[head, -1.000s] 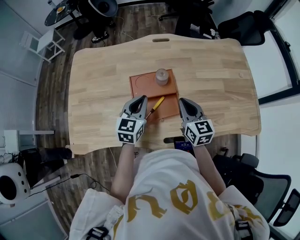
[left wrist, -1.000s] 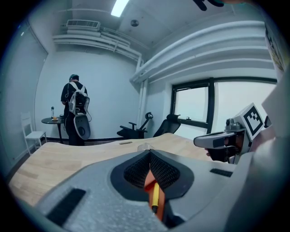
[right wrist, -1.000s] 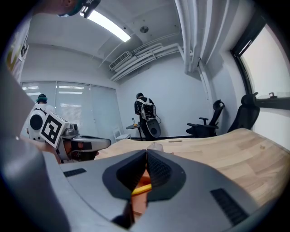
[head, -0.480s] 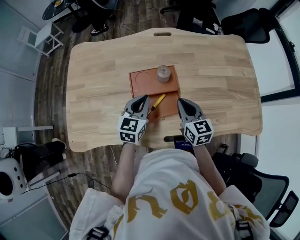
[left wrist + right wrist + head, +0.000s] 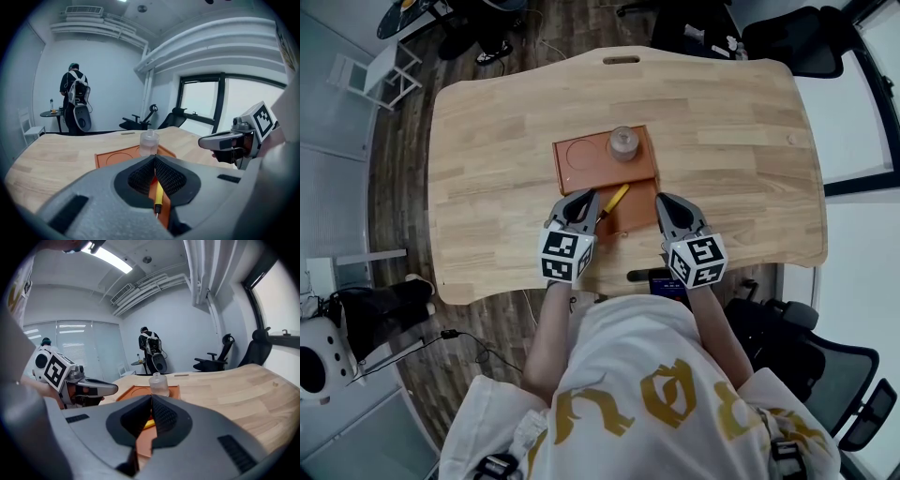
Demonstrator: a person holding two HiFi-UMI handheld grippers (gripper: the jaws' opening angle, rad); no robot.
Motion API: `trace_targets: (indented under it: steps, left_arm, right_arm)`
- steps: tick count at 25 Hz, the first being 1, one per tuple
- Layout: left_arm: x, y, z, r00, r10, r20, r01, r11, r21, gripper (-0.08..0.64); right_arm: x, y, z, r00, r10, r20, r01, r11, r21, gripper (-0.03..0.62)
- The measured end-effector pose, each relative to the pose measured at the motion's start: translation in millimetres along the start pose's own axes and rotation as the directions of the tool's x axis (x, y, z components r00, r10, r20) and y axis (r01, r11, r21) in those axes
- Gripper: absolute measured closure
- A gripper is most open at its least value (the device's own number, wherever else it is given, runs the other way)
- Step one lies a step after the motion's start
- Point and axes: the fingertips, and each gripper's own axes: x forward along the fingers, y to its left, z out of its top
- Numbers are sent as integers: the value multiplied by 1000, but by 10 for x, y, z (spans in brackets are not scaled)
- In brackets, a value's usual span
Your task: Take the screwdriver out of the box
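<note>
- Nothing much shifted since a second back: left gripper (image 5: 583, 199) and right gripper (image 5: 662, 202) hang at the near edge of the box (image 5: 581, 161) as before; only the head camera drifted.
- Both tools: jaws pressed together, nothing between them.
- Screwdriver (image 5: 614, 202) lies slanted in the box's near part, yellow handle toward the bottle (image 5: 623, 142) at the box's far end, shaft just beside the left gripper.
- Risk: coming down with jaws closed would likely shove the screwdriver, not take it; they need parting first.
- Risk: slim handle may roll or slip from a tip pinch against the box floor.
- Risk: a lift swung toward the box's far end could topple the bottle.
- Risk: the box may slide on the table (image 5: 502, 141) if nudged.
</note>
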Motion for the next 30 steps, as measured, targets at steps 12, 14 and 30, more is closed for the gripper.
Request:
trace_targets:
  steps: [12, 14, 30]
  left_arm:
    - [238, -82, -364, 987, -72, -145, 65, 997, -50, 549]
    - [277, -83, -430, 982, -88, -169, 75, 994, -77, 549]
    - [533, -107, -792, 927, -158, -341, 114, 983, -143, 548]
  right_arm:
    - [141, -176, -186, 998, -26, -57, 26, 1000, 7, 580]
    - [169, -202, -245, 997, -26, -73, 27, 1000, 11, 581]
    - [307, -386, -383, 994, -38, -106, 49, 994, 102, 580]
